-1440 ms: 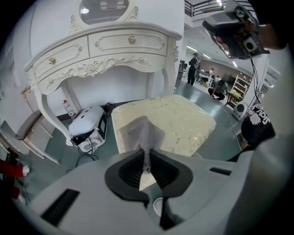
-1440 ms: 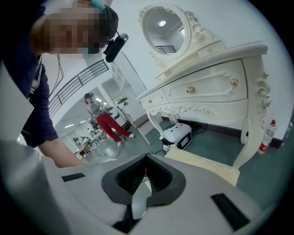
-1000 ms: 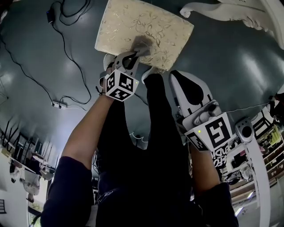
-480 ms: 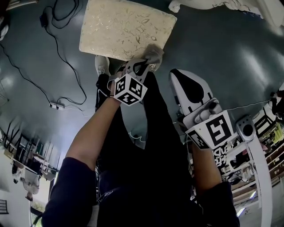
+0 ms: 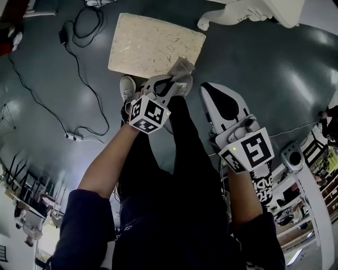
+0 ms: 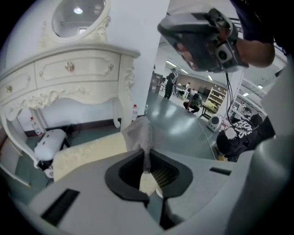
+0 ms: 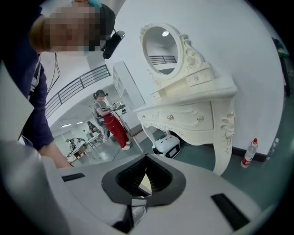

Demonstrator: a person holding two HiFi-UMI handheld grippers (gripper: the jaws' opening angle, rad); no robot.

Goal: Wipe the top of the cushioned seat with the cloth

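Note:
The cushioned seat (image 5: 156, 52) is a cream pad with a gold leaf pattern, at the top middle of the head view. A grey cloth (image 5: 181, 71) lies bunched at its near right corner, partly over the edge. My left gripper (image 5: 168, 84) is shut on that cloth. In the left gripper view the cloth (image 6: 140, 133) stands up between the jaws of the left gripper (image 6: 147, 153), with the seat (image 6: 87, 151) to the left behind it. My right gripper (image 5: 224, 108) hangs off to the right of the seat, above the floor. In its own view the right gripper (image 7: 146, 173) is shut with nothing in it.
A white carved dressing table (image 5: 253, 10) stands beyond the seat, also seen as the dressing table (image 7: 193, 114) with an oval mirror (image 7: 161, 46). Black cables (image 5: 79, 31) run over the grey floor at the left. A white device (image 6: 48, 144) sits under the table. The person's shoe (image 5: 127, 87) is by the seat's near edge.
My left gripper has dragged the cloth from the middle of the seat top back to its near right corner. The right gripper has stayed beside the person's leg.

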